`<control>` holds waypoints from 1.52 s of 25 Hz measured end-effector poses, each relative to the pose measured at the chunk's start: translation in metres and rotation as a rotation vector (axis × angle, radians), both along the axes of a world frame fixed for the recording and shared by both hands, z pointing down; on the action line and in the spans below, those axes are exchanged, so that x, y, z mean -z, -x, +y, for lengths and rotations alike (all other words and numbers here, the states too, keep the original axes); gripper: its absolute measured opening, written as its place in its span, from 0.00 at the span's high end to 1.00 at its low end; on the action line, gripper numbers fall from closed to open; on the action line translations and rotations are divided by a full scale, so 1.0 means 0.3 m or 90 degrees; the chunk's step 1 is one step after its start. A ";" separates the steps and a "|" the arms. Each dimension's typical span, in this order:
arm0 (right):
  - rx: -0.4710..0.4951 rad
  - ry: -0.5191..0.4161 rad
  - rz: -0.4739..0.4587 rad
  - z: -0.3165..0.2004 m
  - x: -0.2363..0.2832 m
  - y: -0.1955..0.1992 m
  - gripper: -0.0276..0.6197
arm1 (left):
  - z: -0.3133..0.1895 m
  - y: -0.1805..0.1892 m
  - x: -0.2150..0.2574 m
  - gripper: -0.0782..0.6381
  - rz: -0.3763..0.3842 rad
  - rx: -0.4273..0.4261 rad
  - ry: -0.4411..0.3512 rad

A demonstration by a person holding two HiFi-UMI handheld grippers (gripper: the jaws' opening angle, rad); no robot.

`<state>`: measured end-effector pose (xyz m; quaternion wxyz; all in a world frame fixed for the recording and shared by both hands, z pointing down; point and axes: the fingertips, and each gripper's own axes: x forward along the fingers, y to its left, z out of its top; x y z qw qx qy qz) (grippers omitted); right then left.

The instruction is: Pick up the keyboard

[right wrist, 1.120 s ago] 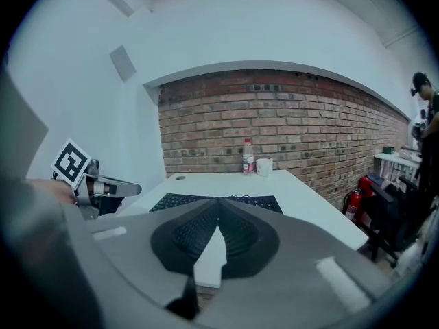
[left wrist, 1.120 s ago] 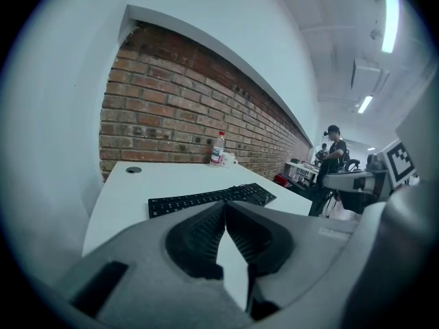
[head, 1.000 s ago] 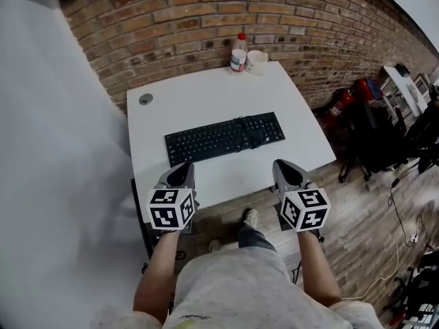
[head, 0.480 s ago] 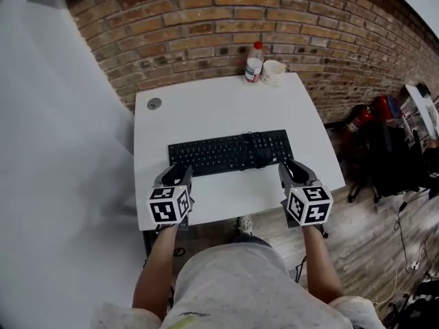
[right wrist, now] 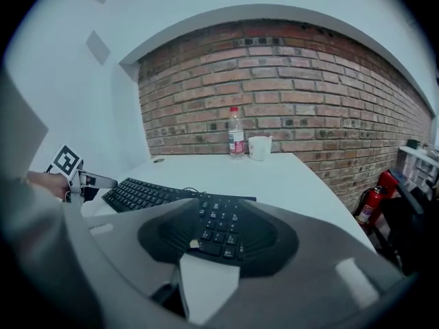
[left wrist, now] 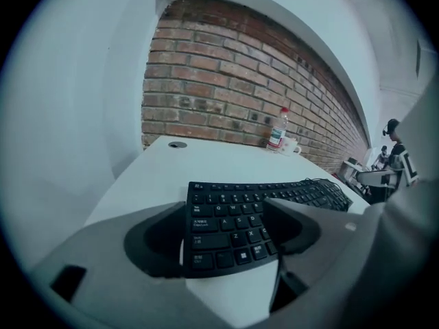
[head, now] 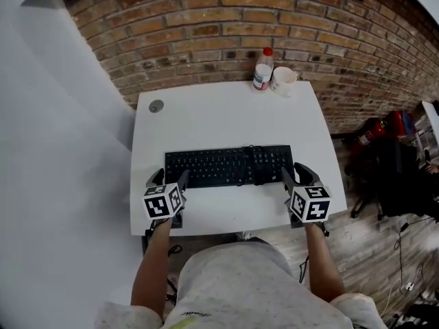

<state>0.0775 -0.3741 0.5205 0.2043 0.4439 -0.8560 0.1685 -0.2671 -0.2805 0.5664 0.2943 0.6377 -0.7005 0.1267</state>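
Note:
A black keyboard [head: 230, 165] lies flat across the near half of the white table [head: 219, 118]. My left gripper [head: 168, 178] is at its left end with its jaws opening. In the left gripper view the keyboard's [left wrist: 274, 194] left end sits between the left gripper's [left wrist: 226, 212] jaws, and the pads stand clear of it. My right gripper [head: 296, 175] is at the right end, jaws also opening. In the right gripper view the number-pad end of the keyboard [right wrist: 147, 192] shows between the right gripper's [right wrist: 218, 216] jaws, not pressed.
A plastic bottle [head: 262, 69] and a white mug [head: 282, 79] stand at the table's far right edge against the brick wall. A round cable hole [head: 156, 105] is at the far left corner. A red fire extinguisher [head: 374, 130] stands on the floor to the right.
Both grippers have moved forward from the table's near edge to the two ends of the keyboard. Their jaws, shut before, now stand apart. The keyboard has not moved.

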 end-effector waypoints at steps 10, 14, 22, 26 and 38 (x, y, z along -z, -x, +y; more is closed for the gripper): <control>0.010 0.056 -0.017 -0.143 -0.095 -0.008 0.54 | -0.083 0.024 -0.063 0.34 0.021 0.040 0.032; 0.016 0.082 -0.022 -0.174 -0.127 0.004 0.48 | -0.097 0.029 -0.076 0.33 0.025 0.051 0.041; 0.016 0.127 -0.028 -0.215 -0.193 0.031 0.38 | -0.115 0.038 -0.099 0.31 0.049 0.062 0.043; 0.010 0.142 -0.022 -0.231 -0.225 0.038 0.35 | -0.118 0.037 -0.104 0.31 0.054 0.064 0.039; -0.003 0.191 -0.042 -0.232 -0.262 0.047 0.35 | -0.122 0.036 -0.108 0.31 0.069 0.059 0.053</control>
